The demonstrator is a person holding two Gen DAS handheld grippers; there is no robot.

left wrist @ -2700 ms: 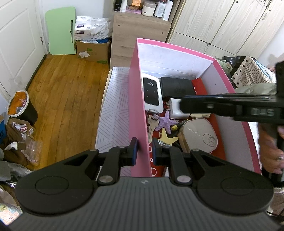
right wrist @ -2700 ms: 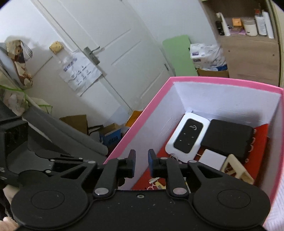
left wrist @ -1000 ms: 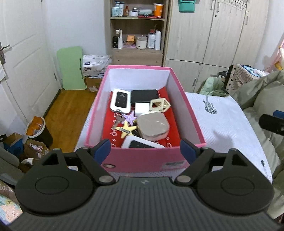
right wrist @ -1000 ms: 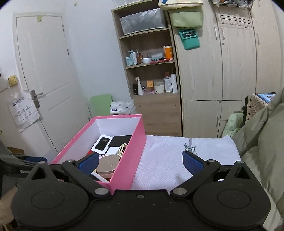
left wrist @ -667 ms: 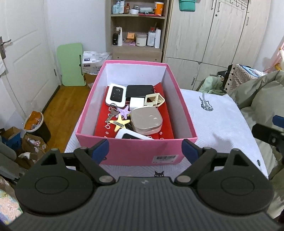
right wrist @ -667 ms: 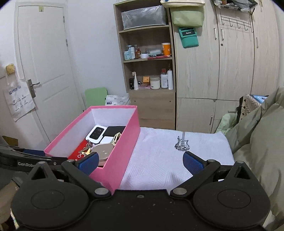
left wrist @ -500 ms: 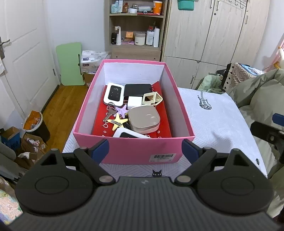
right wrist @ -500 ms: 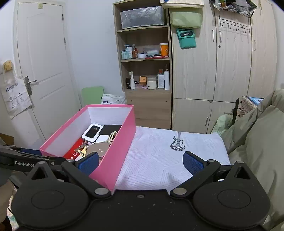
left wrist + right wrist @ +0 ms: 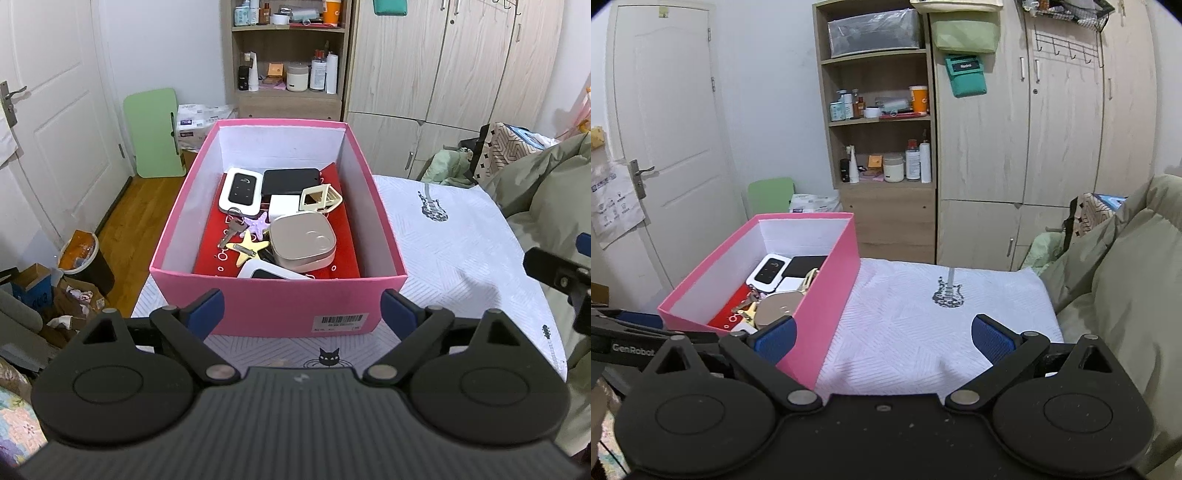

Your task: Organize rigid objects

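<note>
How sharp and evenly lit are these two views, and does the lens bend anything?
Left wrist view: sharp, soft even room light, the pink box and its contents crisp; a soft shadow lies on the white bedspread right of it. Right wrist view: dimmer, with dark rounded corners; the wardrobe doors and the white door bow outward from fisheye distortion. No motion blur in either.

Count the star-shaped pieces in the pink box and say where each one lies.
2. A purple star lies mid-box beside the key; a yellow star lies just nearer the camera, left of the beige case. More could hide under the clutter in the pink box.
</note>
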